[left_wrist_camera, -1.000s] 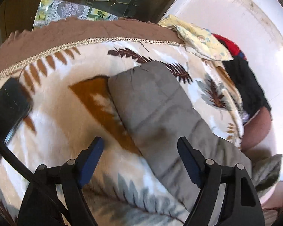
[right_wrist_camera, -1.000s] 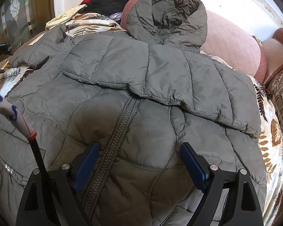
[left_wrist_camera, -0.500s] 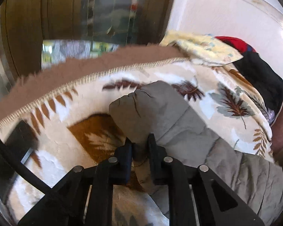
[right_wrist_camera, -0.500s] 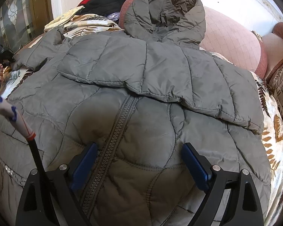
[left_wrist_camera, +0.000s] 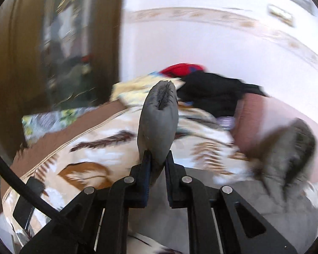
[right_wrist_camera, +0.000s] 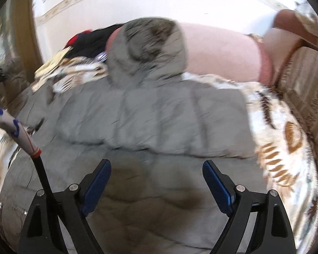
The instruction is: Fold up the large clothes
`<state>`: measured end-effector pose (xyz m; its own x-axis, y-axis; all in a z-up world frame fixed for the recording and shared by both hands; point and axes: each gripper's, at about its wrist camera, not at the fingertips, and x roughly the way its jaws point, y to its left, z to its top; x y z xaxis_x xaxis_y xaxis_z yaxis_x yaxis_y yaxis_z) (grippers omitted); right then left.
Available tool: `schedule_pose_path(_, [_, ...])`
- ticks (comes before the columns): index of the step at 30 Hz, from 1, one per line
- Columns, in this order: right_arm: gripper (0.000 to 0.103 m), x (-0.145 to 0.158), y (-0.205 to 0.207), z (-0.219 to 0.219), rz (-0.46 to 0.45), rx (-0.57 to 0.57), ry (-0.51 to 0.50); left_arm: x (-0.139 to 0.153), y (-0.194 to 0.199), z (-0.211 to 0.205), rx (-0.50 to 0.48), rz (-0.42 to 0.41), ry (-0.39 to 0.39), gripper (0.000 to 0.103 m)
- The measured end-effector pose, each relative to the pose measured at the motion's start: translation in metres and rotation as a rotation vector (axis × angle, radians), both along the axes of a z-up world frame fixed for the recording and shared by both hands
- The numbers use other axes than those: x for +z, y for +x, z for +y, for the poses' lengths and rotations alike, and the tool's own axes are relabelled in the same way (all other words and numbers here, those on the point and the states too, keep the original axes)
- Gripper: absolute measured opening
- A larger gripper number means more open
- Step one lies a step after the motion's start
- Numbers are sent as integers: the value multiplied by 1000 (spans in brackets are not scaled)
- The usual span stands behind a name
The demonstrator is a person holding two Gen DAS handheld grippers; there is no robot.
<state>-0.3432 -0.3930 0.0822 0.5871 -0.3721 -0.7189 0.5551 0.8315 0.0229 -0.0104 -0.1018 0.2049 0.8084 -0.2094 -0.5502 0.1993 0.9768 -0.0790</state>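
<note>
left wrist view: left hand-held gripper [left_wrist_camera: 157,165] clamped on the grey sleeve cuff [left_wrist_camera: 159,114], raised above the leaf-print bed cover [left_wrist_camera: 99,154]; the padded cuff could slip from so narrow a pinch. right wrist view: right hand-held gripper [right_wrist_camera: 156,187] apart and empty over the jacket [right_wrist_camera: 154,116] spread on the bed; unpinned, the body may drag along.

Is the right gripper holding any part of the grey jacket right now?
No, the right gripper stands wide open above the grey jacket, its blue pads apart with no fabric pinched between them.
</note>
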Motion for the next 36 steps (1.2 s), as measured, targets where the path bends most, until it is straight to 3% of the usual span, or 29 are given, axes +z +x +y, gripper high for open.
schedule_pose_path(6, [91, 13, -39, -46, -40, -166, 6, 35, -95, -85, -195, -49, -12, 12])
schedule_pose_path(16, [91, 13, -72, -83, -29, -287, 9, 23, -217, -207, -490, 12, -17, 12])
schedule_pose_path(21, [91, 15, -84, -91, -30, -328, 12, -16, -259, -258, -590, 81, 15, 12])
schedule_pose_path(25, [91, 14, -97, -101, -22, -374, 2, -71, -287, -294, -635, 170, 89, 12])
schedule_pose_path(31, [91, 9, -113, -118, -5, -434, 22, -142, -301, -319, -649, 216, 224, 12])
schedule_pose_path(36, [91, 5, -123, -131, 0, -471, 43, -165, -308, -325, -678, 211, 304, 19])
